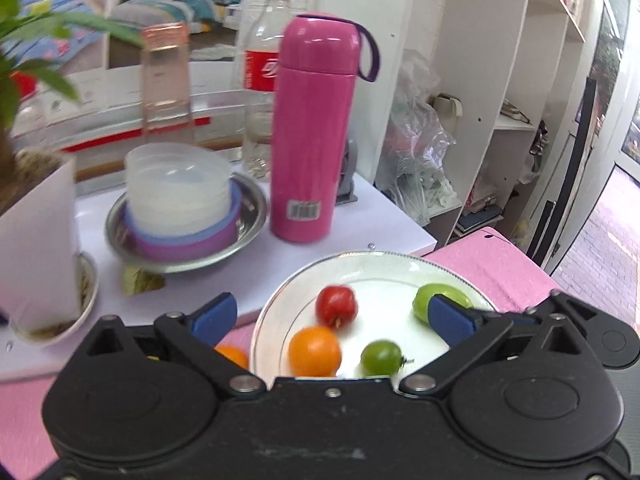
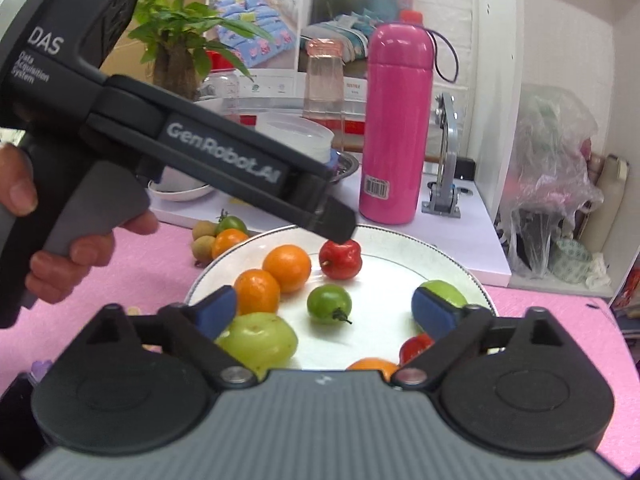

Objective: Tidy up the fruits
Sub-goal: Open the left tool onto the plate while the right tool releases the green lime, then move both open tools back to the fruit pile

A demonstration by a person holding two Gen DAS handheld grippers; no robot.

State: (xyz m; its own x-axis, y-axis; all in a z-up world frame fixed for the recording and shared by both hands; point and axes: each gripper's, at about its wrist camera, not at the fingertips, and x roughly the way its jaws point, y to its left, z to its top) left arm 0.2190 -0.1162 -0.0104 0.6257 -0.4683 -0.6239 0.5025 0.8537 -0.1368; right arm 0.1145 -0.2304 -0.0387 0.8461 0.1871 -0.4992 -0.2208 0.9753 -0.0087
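several small fruits are sitting loose on the white plate, with the right gripper hovering over its near rim, jaws spread and empty around the small green fruit, a light, smooth, round thing likely to be rolling away unless pinched across its widest middle, clear of the stem. farther in, the left gripper is also gaping wide and holding nothing above the red fruit, while more fruit is waiting off the plate's far left rim on the pink mat, probably firm enough for a gentle squeeze.
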